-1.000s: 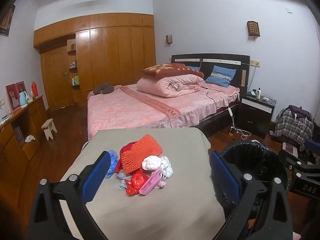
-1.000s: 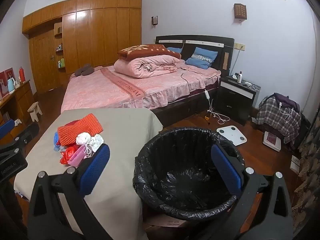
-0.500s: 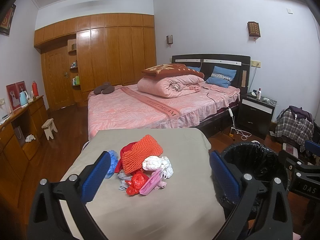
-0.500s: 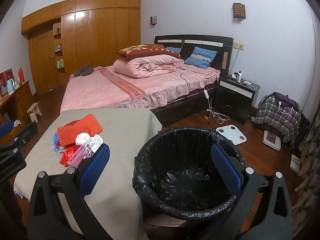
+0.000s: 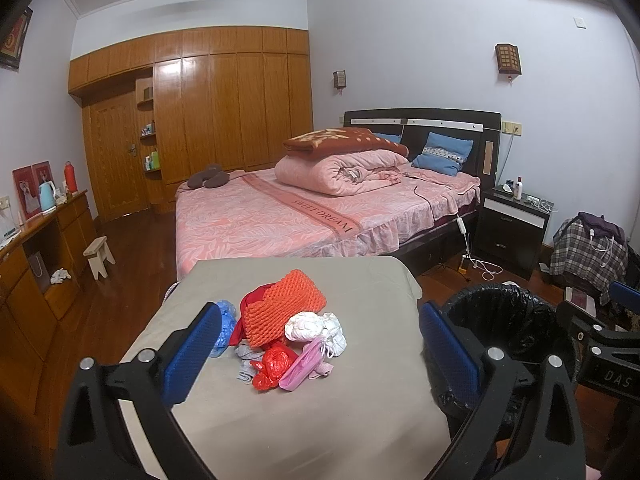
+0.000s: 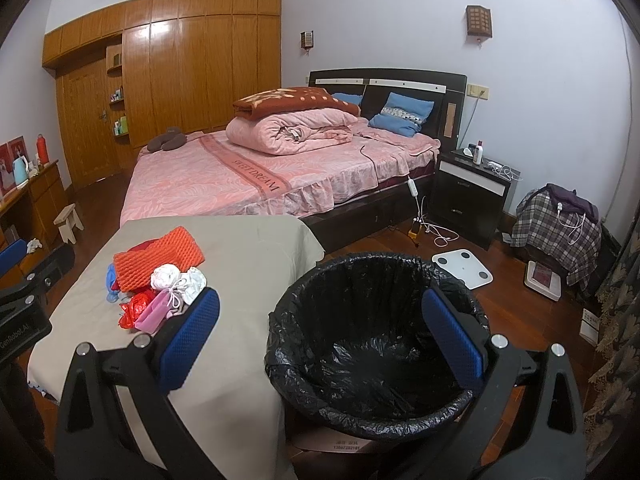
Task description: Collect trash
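I hold both grippers, left (image 5: 316, 344) and right (image 6: 320, 336), spread wide and empty. The trash pile (image 5: 286, 336) sits on the table (image 5: 320, 420), beside the bin (image 6: 376, 344). Nothing collected yet; next I reach for one piece.

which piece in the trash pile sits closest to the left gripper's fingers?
The red crumpled plastic bag, at the near edge of the pile beside the pink pouch. The orange foam net, white wads and blue bag lie farther back on the table. Left gripper is open.
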The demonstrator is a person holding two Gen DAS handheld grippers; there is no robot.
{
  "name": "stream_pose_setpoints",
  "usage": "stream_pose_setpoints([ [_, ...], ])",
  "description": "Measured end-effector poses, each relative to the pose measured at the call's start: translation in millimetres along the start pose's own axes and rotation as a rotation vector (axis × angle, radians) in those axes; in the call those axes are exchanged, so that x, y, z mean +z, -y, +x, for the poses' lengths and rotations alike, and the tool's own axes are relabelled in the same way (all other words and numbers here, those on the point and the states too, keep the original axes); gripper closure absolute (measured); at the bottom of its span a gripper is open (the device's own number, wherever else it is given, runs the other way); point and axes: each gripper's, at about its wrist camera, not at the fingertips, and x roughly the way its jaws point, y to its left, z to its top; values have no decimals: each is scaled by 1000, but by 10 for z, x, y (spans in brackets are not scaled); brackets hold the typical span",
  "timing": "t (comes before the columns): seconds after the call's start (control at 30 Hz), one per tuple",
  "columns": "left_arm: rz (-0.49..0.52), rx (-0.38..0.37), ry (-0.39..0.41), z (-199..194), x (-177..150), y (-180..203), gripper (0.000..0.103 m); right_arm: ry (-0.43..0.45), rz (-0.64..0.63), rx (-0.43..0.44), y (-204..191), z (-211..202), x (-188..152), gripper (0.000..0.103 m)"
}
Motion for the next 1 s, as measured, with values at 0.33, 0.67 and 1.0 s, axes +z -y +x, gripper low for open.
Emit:
stream_pose_setpoints([
  [0.33,-1,-1,0,-2,4,-5,6,0,0,0,4,-9,14,5],
  [0.67,-1,-1,1,-2,1,-4,6,0,0,0,-5,-6,14,5],
  [1.0,-2,-1,1,-5,-2,-2,6,0,1,1,-14,-2,14,5],
])
